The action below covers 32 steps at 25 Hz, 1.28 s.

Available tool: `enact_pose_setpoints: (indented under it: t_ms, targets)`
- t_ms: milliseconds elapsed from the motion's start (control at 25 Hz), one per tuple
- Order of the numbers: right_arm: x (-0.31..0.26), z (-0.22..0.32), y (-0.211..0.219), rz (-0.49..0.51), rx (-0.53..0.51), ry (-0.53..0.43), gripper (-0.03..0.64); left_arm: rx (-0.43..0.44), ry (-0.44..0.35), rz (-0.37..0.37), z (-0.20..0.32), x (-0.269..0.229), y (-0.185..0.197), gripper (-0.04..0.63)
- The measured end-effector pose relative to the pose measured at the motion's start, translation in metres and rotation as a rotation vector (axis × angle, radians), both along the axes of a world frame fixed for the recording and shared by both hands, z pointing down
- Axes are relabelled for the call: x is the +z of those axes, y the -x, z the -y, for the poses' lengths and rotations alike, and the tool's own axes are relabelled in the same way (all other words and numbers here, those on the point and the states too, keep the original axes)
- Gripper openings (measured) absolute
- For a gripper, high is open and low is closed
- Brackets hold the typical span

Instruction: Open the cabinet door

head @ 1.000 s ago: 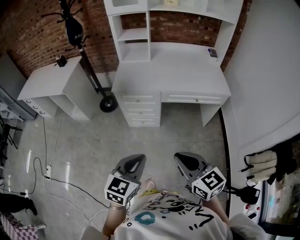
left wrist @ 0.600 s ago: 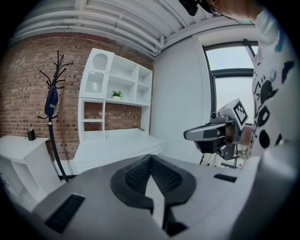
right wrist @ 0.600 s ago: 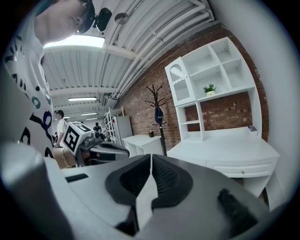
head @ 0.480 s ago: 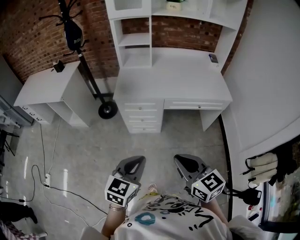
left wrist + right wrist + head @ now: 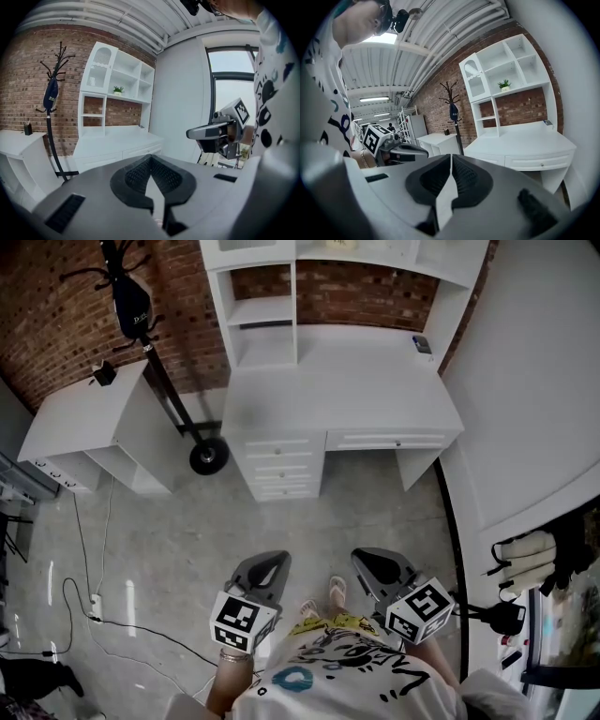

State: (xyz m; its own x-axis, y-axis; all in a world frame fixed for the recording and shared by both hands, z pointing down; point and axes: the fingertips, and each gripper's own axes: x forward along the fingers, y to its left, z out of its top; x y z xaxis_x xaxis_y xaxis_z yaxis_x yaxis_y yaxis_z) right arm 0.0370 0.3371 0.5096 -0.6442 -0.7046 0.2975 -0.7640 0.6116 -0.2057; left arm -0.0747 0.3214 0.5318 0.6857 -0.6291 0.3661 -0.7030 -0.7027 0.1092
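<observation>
Left gripper (image 5: 270, 563): I hold it low, close to my body, over the floor; jaws pressed together, nothing between them.
Right gripper (image 5: 373, 563): level beside the left; jaws likewise closed on nothing.
Cabinet door (image 5: 474, 83): arched, top left of the hutch above the white desk (image 5: 342, 381); shut, well apart from both grippers.
Surroundings: coat stand (image 5: 170, 399) left of the desk, against the brick wall (image 5: 56, 324).
</observation>
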Motion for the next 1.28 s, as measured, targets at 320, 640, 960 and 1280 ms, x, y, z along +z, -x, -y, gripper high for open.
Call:
enact_pose_setpoints:
  t_ms: [320,640,960,1280]
  targets:
    - [-0.004,0.028,0.011,0.009,-0.016,-0.011,0.029,-0.023,0.006,0.006,0.016,0.003,0.012,0.012]
    - [-0.007,0.057,0.022,0.02,-0.075,-0.031,0.029,-0.071,0.005,0.017,0.04,0.003,0.021,0.012]
    - [-0.009,0.096,0.005,0.056,-0.06,-0.024,0.029,-0.075,-0.027,0.02,0.077,-0.008,0.008,0.012]
    - [-0.015,0.138,-0.012,0.041,-0.064,-0.025,0.029,-0.074,-0.044,0.02,0.122,-0.017,-0.012,0.012]
